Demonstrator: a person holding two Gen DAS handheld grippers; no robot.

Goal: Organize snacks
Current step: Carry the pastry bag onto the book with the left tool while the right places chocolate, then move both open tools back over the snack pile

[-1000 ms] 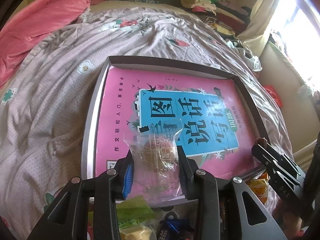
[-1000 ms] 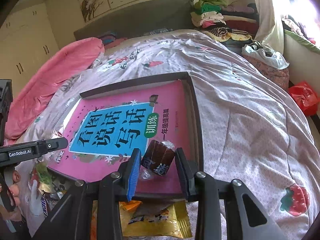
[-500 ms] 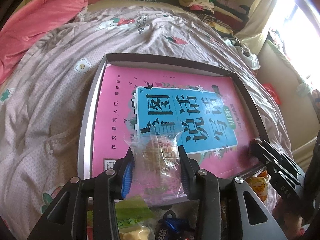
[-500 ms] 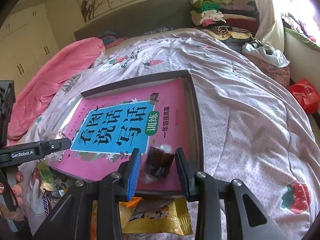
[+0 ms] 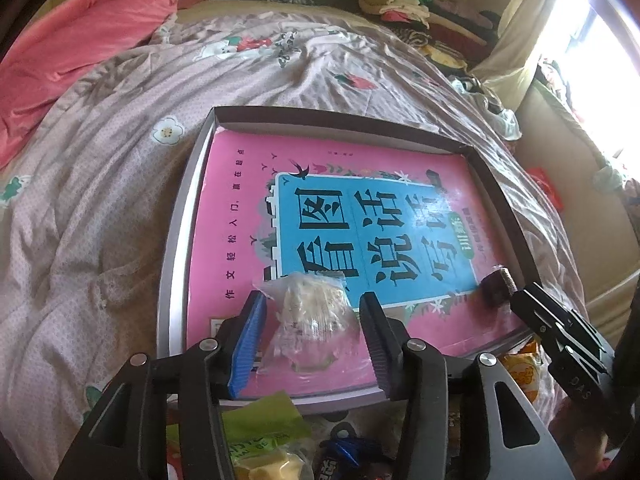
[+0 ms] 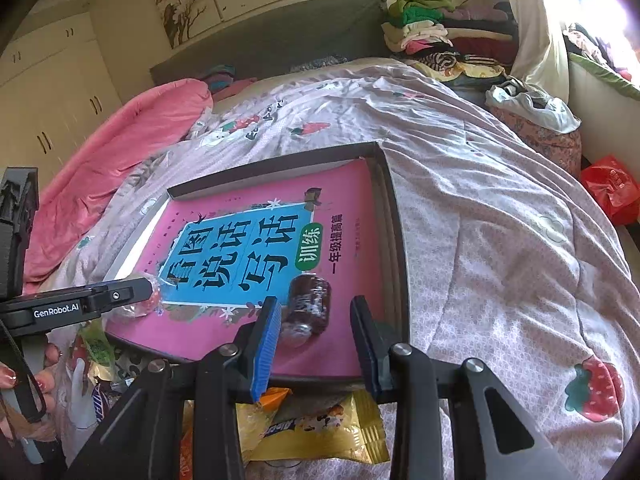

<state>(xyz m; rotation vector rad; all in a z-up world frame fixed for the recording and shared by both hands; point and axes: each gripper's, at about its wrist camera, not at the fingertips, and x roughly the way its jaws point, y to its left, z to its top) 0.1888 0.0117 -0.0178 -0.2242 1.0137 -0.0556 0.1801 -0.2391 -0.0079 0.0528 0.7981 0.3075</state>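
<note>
Left wrist view:
Left gripper (image 5: 312, 344): fingers spread — not clamping.
Clear-wrapped pastry (image 5: 310, 320): lies between them on the pink book (image 5: 224, 240), inside the tray (image 5: 172, 264).

Right wrist view:
Right gripper (image 6: 314, 344): fingers parted, pointing low over the tray's near edge.
Dark wrapped snack (image 6: 309, 305): rests on the book, nearer the blue finger (image 6: 266, 350) — contact unclear.

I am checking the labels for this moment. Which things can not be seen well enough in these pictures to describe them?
- Snack pile near the tray: in both wrist views the gripper bodies cover most of it and the bottom edge cuts it off.
- Dark wrapped snack: print too blurred to read.
- Clear-wrapped snack: glare blurs its contents.
- Left gripper and right gripper: jaws apart, but whether a finger touches its snack is unclear.
- Box tray: its floor is hidden under the pink book.
</note>
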